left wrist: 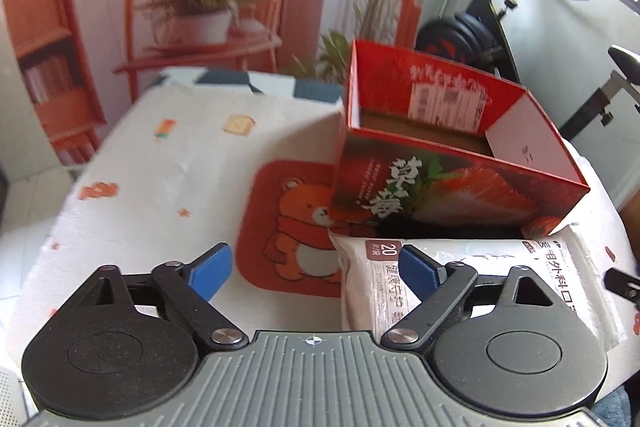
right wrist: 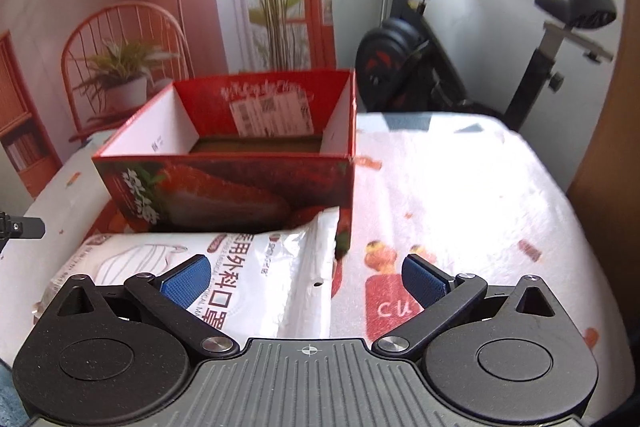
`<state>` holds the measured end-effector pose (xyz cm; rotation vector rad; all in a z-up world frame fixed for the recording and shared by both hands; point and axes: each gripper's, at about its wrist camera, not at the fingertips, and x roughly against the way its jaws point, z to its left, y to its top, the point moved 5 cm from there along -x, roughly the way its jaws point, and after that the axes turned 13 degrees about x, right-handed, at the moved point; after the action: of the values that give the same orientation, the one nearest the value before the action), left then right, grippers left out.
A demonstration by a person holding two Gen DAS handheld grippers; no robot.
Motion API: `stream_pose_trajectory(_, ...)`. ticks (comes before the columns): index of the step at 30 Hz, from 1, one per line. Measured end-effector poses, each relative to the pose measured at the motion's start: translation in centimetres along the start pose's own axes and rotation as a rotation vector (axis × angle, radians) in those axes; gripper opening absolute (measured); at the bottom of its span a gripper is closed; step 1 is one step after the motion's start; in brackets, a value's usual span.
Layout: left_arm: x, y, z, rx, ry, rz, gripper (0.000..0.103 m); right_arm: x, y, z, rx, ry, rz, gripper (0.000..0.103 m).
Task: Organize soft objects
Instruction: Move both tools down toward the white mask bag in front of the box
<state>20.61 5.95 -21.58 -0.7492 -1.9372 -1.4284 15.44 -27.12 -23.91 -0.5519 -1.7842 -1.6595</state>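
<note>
In the left wrist view, the left tool [left wrist: 316, 269] is released, with its two blue pads wide apart and nothing between them. The white pack of masks [left wrist: 472, 287] lies flat on the counter [left wrist: 160, 163], under the right pad and to the right of the tool's middle line. Its far edge is touching or just beside the front wall of the red strawberry box [left wrist: 440, 163], which stands open at the top. An orange bear mat [left wrist: 292, 223] lies on the counter in front of the tool, partly under the box and the pack.

In the right wrist view, the right tool [right wrist: 306, 277] is also released, its pads spread and holding nothing. Here the pack of masks [right wrist: 240, 267] lies under the left pad, and its right edge reaches to the middle between the pads. The red box [right wrist: 240, 163] stands right behind the pack. An exercise bike [right wrist: 460, 47] stands behind the counter [right wrist: 480, 187].
</note>
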Motion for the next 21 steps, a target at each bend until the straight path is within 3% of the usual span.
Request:
stream_pose_trajectory(5, -3.5, 0.6, -0.2, 0.032, -0.062, 0.112, 0.087, -3.8, 0.6, 0.3, 0.003, 0.064, 0.075, 0.092)
stream_pose_trajectory(12, -7.8, 0.6, -1.0, 0.058, -0.134, 0.248, 0.083, -7.7, 1.6, 0.4, 0.003, 0.158, 0.167, 0.092)
stream_pose_trajectory(21, -10.4, -0.4, -1.8, 0.070, -0.184, 0.345, 0.084, -9.8, 2.0, 0.0, -0.057, 0.247, 0.242, 0.092)
